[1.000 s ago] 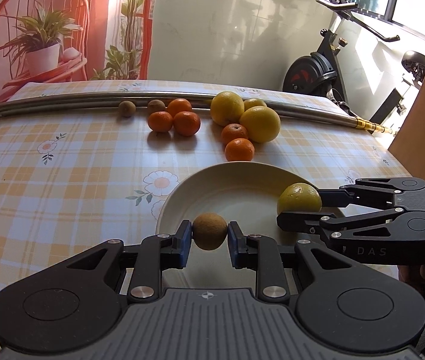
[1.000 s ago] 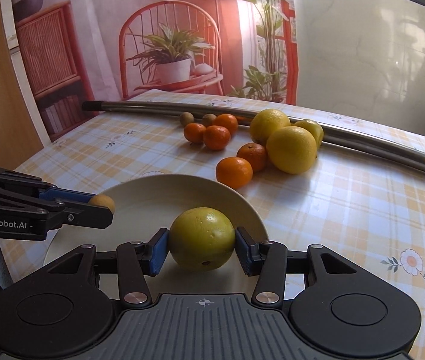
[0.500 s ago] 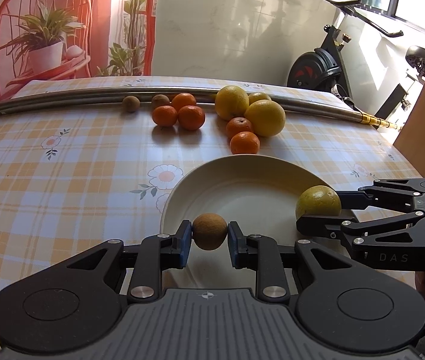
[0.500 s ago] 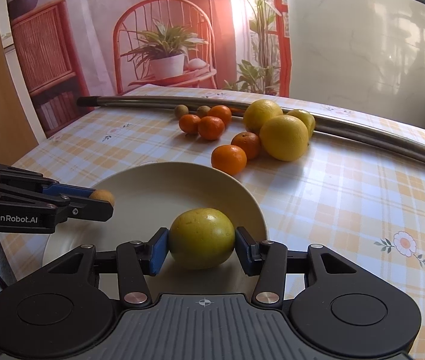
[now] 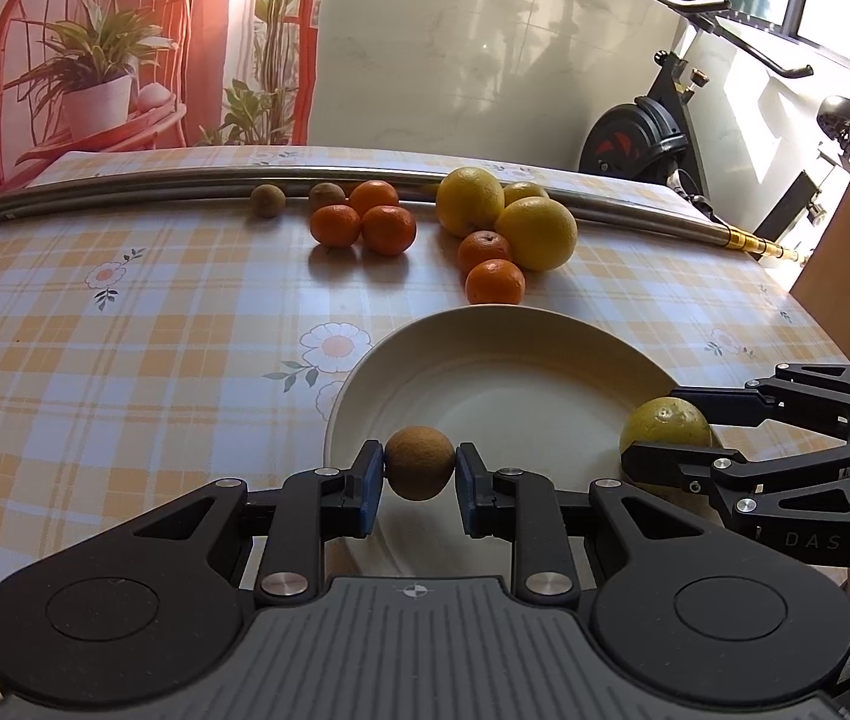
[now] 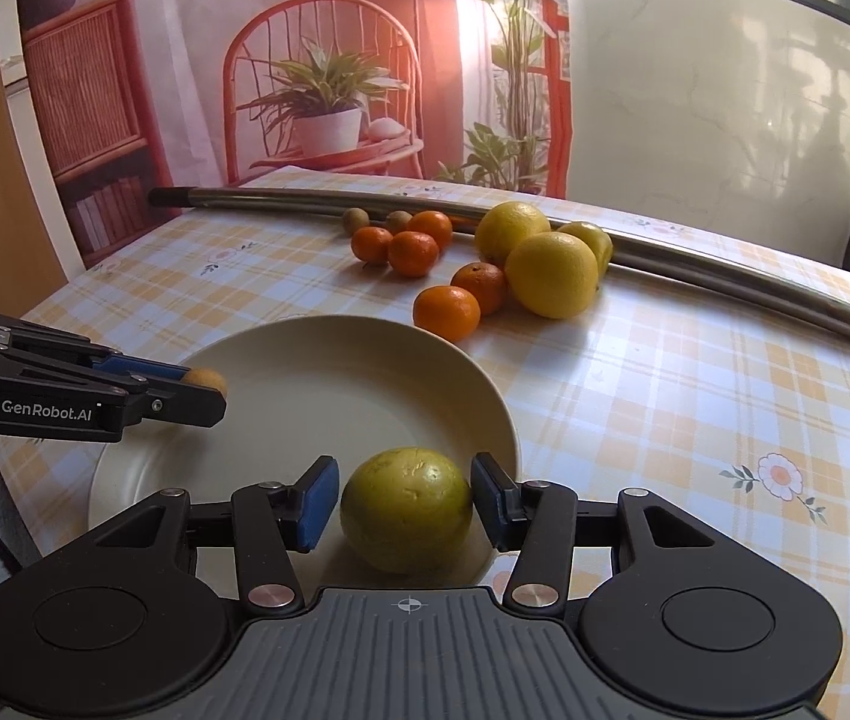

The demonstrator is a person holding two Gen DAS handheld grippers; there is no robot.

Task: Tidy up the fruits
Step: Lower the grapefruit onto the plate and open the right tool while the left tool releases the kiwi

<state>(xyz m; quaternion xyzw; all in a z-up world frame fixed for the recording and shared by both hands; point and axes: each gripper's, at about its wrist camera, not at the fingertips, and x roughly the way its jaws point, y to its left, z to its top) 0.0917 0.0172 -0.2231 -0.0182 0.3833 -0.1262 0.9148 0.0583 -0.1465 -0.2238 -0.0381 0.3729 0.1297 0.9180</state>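
Two grippers over plate (image 5: 484, 372), left gripper (image 5: 419, 471) holding kiwi (image 5: 420, 462)

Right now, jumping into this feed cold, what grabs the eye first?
Two loaded grippers over the cream plate: the left gripper pinches a small brown fruit, and the right gripper has its jaws around a yellow-green citrus. Beyond, oranges and lemons cluster against a metal pipe.

A home dining corner: checked tablecloth (image 5: 155, 312), exercise bike (image 5: 658, 126) (by the window), plant-print backdrop (image 6: 317, 60).
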